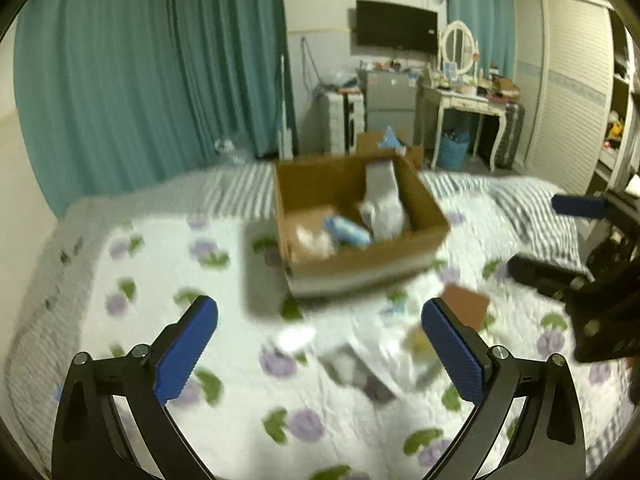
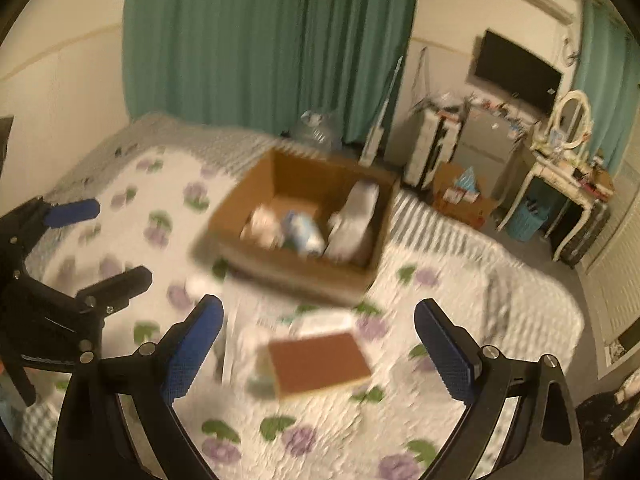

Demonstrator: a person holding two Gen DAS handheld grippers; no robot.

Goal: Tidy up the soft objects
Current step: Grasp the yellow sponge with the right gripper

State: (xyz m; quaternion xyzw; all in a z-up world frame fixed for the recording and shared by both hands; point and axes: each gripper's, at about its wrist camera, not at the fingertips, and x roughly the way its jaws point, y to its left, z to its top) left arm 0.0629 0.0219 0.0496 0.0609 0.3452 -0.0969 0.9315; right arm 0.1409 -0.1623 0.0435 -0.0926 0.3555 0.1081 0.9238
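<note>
A: Hovering over the bed (image 1: pixel 168 264), both tools are sitting with jaws spread wide and nothing between the pads. Left gripper (image 1: pixel 320 344), right gripper (image 2: pixel 318 344).

B: Noting the cardboard box (image 2: pixel 280 268). Where is it lying?

A: It is resting open-topped on the floral quilt (image 2: pixel 332 440), near the bed's far edge. Its long axis is running from near-left to far-right in the left wrist view. Inside, a grey-white bundle (image 1: pixel 382 200) is leaning upright against the far-right wall, with a blue-and-white pack (image 1: pixel 347 231) and a pale item (image 1: pixel 310 236) lying beside it.

B: And loose pieces?

A: A flat brown-topped pad (image 2: pixel 320 362) is lying on the quilt just ahead of the right gripper, its long edge pointing slightly toward the box. A small white object (image 1: pixel 297 338) is lying ahead of the left gripper.

B: Legibility?

A: Motion blur is smearing everything; the box contents cannot be identified, nor the pale clutter around the pad.
</note>
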